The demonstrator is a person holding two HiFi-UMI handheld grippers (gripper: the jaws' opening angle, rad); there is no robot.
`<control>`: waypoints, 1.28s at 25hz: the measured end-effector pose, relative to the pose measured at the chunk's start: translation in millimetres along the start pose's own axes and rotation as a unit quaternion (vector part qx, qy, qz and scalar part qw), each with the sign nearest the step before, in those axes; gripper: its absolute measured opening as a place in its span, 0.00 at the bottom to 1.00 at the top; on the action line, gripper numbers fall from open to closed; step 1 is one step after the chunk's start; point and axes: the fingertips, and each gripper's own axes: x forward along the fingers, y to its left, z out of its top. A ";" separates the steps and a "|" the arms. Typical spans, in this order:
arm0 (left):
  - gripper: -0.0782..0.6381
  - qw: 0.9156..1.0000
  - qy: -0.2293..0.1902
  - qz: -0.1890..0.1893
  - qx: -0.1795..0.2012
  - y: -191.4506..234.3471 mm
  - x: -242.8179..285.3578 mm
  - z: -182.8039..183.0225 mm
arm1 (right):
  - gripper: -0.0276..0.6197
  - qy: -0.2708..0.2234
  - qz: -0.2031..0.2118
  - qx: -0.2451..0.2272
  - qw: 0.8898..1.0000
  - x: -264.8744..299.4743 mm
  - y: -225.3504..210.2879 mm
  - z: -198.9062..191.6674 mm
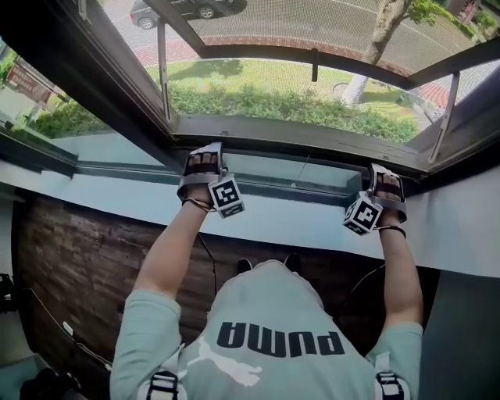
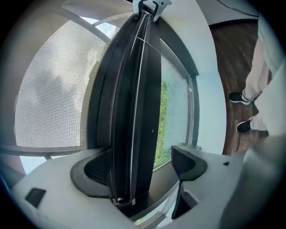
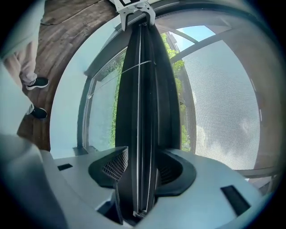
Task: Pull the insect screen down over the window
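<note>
Looks like the last bit of the pull. Holding the screen bar (image 1: 297, 134) low down at the bottom of the window frame (image 1: 117, 101), with mesh (image 2: 49, 103) stretched above it. Gripping it tight with the right gripper (image 3: 145, 167), both pads pressed on the bar. Only hooking it loosely with the left gripper (image 2: 138, 165): jaws apart around the bar, touching on one side, with a gap on the other. Next, probably: press down the same on both ends till seated, keeping the bar level, then let go. From the head view only: both ends of the bar at once, plus grass (image 1: 250, 76) and road (image 1: 312, 19) outside. From the gripper views only: the grip itself, plus two black shoes (image 2: 243, 100) on the wooden floor (image 2: 230, 49)
</note>
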 end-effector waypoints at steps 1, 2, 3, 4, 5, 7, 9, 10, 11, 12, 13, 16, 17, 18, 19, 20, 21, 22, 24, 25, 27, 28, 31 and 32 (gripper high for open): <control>0.67 1.000 0.002 -0.006 0.002 -4.3 2.2 -0.9 | 0.35 0.000 0.010 -0.002 1.000 2.5 6.0 0.2; 0.67 1.000 0.005 -0.014 0.007 -10.3 5.7 -2.6 | 0.35 0.000 0.023 -0.005 1.000 4.7 13.9 0.8; 0.67 1.000 0.009 -0.022 0.014 -17.4 9.4 -4.9 | 0.35 -0.001 0.036 -0.008 0.999 5.5 21.4 1.9; 0.67 0.999 0.012 -0.028 0.018 -23.9 12.0 -6.5 | 0.35 -0.002 0.046 -0.011 0.999 4.4 26.3 3.6; 0.67 0.999 0.012 -0.033 0.019 -28.3 12.6 -7.2 | 0.35 -0.003 0.052 -0.010 0.999 1.7 28.0 5.7; 0.67 0.999 0.008 -0.037 0.014 -29.5 10.9 -6.5 | 0.35 -0.006 0.062 -0.003 0.998 -3.7 24.6 9.1; 0.67 0.999 0.007 -0.044 0.012 -26.9 9.6 -6.1 | 0.35 0.000 0.065 -0.007 0.998 -2.0 24.8 6.9; 0.67 0.999 0.006 -0.046 0.012 -27.0 9.4 -6.4 | 0.35 0.002 0.067 -0.011 0.998 -1.0 26.1 5.9; 0.67 0.999 0.006 -0.047 0.012 -28.0 9.3 -6.9 | 0.35 0.004 0.069 -0.015 0.998 -0.7 27.6 5.3; 0.67 0.999 0.005 -0.046 0.011 -28.9 9.4 -7.2 | 0.35 0.008 0.070 -0.019 0.997 -0.4 29.2 4.6; 0.67 0.999 0.004 -0.044 0.009 -29.5 9.6 -7.1 | 0.35 0.010 0.071 -0.021 0.997 0.1 30.3 4.4; 0.67 0.999 0.008 -0.032 0.002 -29.6 12.3 -5.0 | 0.35 0.010 0.063 -0.015 0.998 3.9 31.1 6.0; 0.67 1.000 0.012 -0.023 0.003 -28.9 14.3 -4.5 | 0.35 0.011 0.057 -0.016 0.998 5.3 30.9 5.6; 0.67 1.000 0.015 -0.013 0.006 -27.5 16.5 -4.2 | 0.35 0.012 0.049 -0.018 0.999 6.9 30.3 5.1; 0.67 1.000 0.019 0.000 0.010 -25.5 19.4 -4.7 | 0.35 0.013 0.038 -0.018 0.999 8.9 29.0 5.1; 0.66 1.000 0.020 0.014 0.012 -23.6 22.3 -5.2 | 0.35 0.013 0.025 -0.016 0.999 11.5 27.6 5.3; 0.66 0.999 0.017 0.027 0.008 -22.0 24.3 -4.8 | 0.35 0.014 0.011 -0.012 1.000 14.5 26.8 5.1; 0.66 0.999 0.011 0.038 -0.002 -21.3 25.2 -3.0 | 0.35 0.017 -0.003 -0.008 1.000 17.4 27.4 4.1; 0.66 0.998 0.003 0.054 -0.031 -23.3 24.8 2.1 | 0.35 0.027 -0.033 -0.008 0.999 19.5 33.0 1.7; 0.66 0.998 0.005 0.057 -0.041 -26.0 24.1 2.9 | 0.35 0.031 -0.046 -0.008 0.998 18.8 37.0 1.7; 0.65 0.997 0.006 0.059 -0.043 -28.9 22.9 1.0 | 0.35 0.041 -0.067 -0.001 0.997 17.3 41.2 4.2; 0.65 0.997 0.004 0.062 -0.040 -28.4 22.7 0.0 | 0.35 0.046 -0.074 0.004 0.996 17.8 40.6 4.9; 0.63 0.996 -0.004 0.075 -0.038 -18.4 23.7 0.6 | 0.35 0.050 -0.094 -0.003 0.994 22.0 26.5 4.3; 0.56 0.996 -0.003 0.083 -0.039 -11.9 23.0 0.3 | 0.32 0.044 -0.096 -0.006 0.994 21.5 20.0 5.8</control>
